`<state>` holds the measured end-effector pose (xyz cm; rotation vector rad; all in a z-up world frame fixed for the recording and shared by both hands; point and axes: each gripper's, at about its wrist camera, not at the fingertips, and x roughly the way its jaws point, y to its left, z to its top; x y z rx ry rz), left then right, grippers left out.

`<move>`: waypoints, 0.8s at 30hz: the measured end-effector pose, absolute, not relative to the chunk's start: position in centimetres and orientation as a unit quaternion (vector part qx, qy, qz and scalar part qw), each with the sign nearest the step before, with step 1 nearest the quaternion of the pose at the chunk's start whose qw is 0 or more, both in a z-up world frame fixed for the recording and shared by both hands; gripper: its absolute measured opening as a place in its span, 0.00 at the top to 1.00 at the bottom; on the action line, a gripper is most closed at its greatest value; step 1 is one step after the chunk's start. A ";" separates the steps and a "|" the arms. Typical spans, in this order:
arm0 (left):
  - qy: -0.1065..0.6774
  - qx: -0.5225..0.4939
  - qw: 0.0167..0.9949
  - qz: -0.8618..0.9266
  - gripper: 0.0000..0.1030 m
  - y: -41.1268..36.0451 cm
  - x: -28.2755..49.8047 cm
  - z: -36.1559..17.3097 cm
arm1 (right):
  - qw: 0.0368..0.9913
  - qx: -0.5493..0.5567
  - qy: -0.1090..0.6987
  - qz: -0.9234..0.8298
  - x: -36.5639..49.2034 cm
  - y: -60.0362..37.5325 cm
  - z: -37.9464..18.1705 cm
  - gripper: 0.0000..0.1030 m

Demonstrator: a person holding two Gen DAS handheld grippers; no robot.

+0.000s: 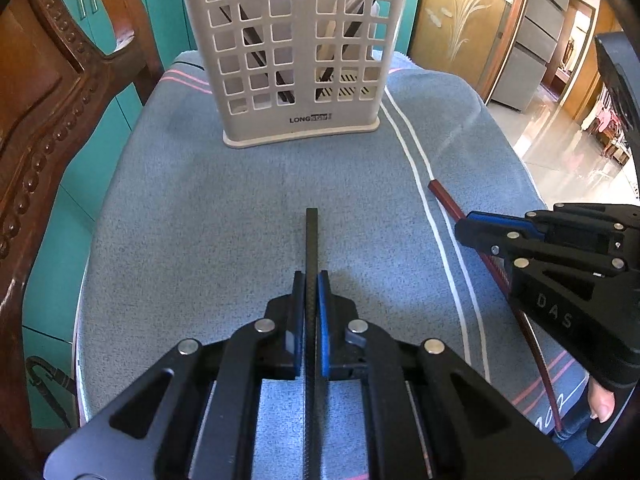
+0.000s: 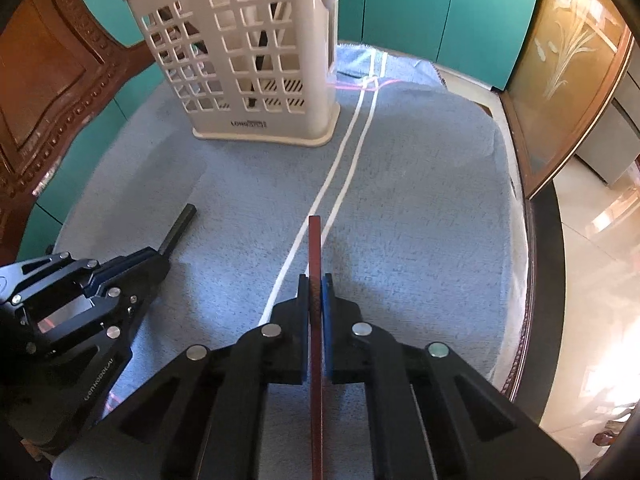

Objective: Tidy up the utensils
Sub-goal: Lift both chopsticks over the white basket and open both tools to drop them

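My left gripper (image 1: 311, 280) is shut on a black chopstick (image 1: 311, 240) that points forward toward the white latticed utensil holder (image 1: 296, 120). My right gripper (image 2: 316, 282) is shut on a dark red chopstick (image 2: 315, 240), also pointing forward. In the left wrist view the right gripper (image 1: 466, 226) shows at the right with the red chopstick (image 1: 442, 196). In the right wrist view the left gripper (image 2: 160, 258) shows at the left with the black chopstick (image 2: 182, 224). The holder (image 2: 256, 124) stands at the far side of the table and holds dark utensils.
A blue towel (image 1: 200, 208) with white stripes (image 2: 340, 176) covers the round table. A carved wooden chair (image 1: 48, 92) stands at the left. Teal cabinets (image 2: 440, 8) are behind. The table's edge (image 2: 532, 240) drops to a tiled floor at the right.
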<state>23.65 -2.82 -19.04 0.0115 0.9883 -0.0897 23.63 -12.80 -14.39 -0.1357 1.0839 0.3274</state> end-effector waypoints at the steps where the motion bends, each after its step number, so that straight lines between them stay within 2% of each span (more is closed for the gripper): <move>1: 0.472 0.005 0.881 -0.043 0.93 -2.8 23.6 -18.9 | 0.844 -0.060 0.510 0.156 23.6 -12.9 -14.0 0.94; 7: 0.423 -0.004 0.905 -0.046 0.93 -2.2 22.3 -16.0 | 0.866 -0.016 0.461 0.194 22.1 -14.9 -9.0 0.94; 18: 0.241 -0.029 0.967 -0.081 0.93 -0.7 15.4 -4.3 | 0.909 0.060 0.341 0.233 17.8 -19.5 1.2 0.93; 24: 0.166 -0.026 0.982 -0.086 0.93 -0.4 14.4 2.4 | 0.931 0.071 0.273 0.232 19.7 -19.7 8.6 0.93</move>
